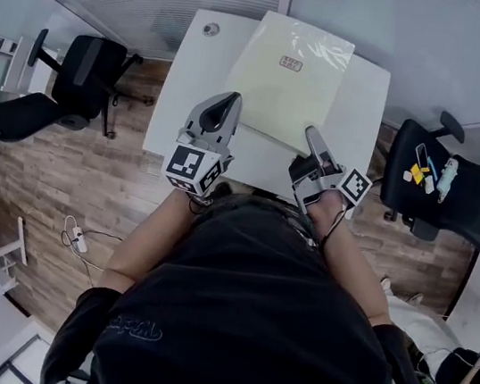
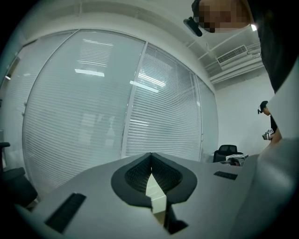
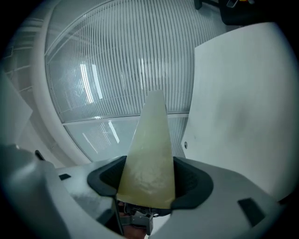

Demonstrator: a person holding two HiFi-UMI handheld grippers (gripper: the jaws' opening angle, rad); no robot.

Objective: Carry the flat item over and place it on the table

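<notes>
Pale cream flat sheet (image 1: 284,85): lies over white rectangular table (image 1: 182,87), reaching its far edge. The near edge is pinched in left tongs (image 1: 226,106), and the near-right corner is clamped in right tongs (image 1: 314,137), whose jaws stand wide.
Hazard: an uneven release could slide it past the far edge.
Clearance: bare strips along the left and right edges; black office chairs (image 1: 85,72) flank the table.

This is an office. Tall glass partition walls (image 2: 159,116) with slatted blinds shut behind them close off the room, and a long air vent (image 2: 232,53) is set in the white ceiling. A plain white counter (image 1: 184,87) stands against the glass on a wood-plank floor (image 1: 70,178). A black swivel chair (image 1: 87,72) stands to its left and a second black chair (image 1: 474,197) to its right. A white power strip (image 1: 77,238) with its cable lies on the floor.
</notes>
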